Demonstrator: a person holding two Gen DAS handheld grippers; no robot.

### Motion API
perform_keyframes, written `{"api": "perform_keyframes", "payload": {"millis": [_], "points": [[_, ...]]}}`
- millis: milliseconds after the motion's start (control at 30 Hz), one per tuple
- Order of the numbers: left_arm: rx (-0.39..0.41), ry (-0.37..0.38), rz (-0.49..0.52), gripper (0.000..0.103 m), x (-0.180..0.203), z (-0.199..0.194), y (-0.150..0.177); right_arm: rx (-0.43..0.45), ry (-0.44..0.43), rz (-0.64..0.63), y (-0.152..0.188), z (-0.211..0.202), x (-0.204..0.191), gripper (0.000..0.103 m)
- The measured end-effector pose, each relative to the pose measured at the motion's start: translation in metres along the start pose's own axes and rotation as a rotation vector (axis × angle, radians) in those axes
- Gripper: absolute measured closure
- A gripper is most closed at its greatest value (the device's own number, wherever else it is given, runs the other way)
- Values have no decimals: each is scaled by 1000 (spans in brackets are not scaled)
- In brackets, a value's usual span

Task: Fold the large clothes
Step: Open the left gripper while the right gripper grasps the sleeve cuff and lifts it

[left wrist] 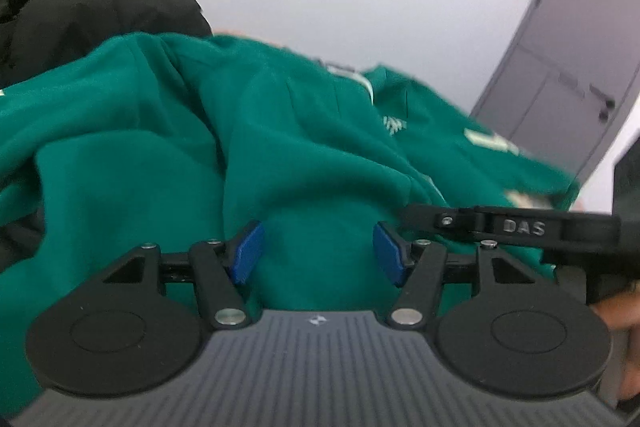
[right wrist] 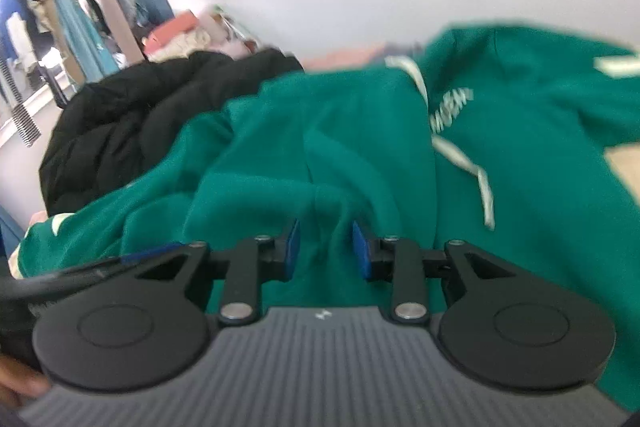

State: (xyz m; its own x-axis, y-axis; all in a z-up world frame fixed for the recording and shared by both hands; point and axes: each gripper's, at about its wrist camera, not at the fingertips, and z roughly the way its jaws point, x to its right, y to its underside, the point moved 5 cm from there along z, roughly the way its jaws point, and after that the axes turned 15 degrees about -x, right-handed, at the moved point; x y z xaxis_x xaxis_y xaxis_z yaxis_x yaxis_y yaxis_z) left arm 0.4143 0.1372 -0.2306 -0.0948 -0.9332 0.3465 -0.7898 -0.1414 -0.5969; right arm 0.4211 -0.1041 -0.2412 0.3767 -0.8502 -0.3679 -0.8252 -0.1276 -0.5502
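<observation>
**Ana:** Left wrist view first. The left gripper (left wrist: 316, 251) stands wide, its blue pads apart with a rise of the crumpled green fleece hoodie (left wrist: 200, 131) between them; neither pad presses the cloth, so it holds nothing. The hoodie sprawls across most of the frame, and a black padded jacket (left wrist: 80, 11) is heaped behind it on the left. A grey panelled door (left wrist: 560, 59) stands far right.

**Ben:** And that black bar marked DAS?

**Ana:** That looks like the right gripper (left wrist: 512, 225), lying just beside the left one's right finger.

**Ben:** Right wrist view, then. The right gripper (right wrist: 325, 251) has its jaws narrower, a ridge of green cloth between them. Blur hides whether the pads pinch it, so I cannot tell. The white drawcord (right wrist: 464, 159) trails down the hoodie's front.

**Ana:** Risks?

**Ben:** Likely two. If it closes on a bunched ridge, it may catch several layers and skew the fold. And the grippers sit so close they could knock together.
</observation>
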Motion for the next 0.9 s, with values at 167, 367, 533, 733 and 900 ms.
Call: {"api": "perform_keyframes", "payload": {"millis": [167, 367, 533, 733, 900], "points": [[-66, -33, -24, 37, -5, 16, 3, -111, -24, 66, 10, 28, 22, 76], [-15, 20, -18, 36, -9, 8, 2, -43, -113, 161, 7, -7, 27, 71], [23, 18, -19, 36, -2, -8, 5, 125, -127, 275, 2, -70, 60, 70], [51, 39, -18, 36, 6, -25, 13, 291, -93, 526, -7, -131, 132, 34], [65, 59, -50, 36, 7, -31, 15, 373, -11, 624, -12, -157, 199, 16]]}}
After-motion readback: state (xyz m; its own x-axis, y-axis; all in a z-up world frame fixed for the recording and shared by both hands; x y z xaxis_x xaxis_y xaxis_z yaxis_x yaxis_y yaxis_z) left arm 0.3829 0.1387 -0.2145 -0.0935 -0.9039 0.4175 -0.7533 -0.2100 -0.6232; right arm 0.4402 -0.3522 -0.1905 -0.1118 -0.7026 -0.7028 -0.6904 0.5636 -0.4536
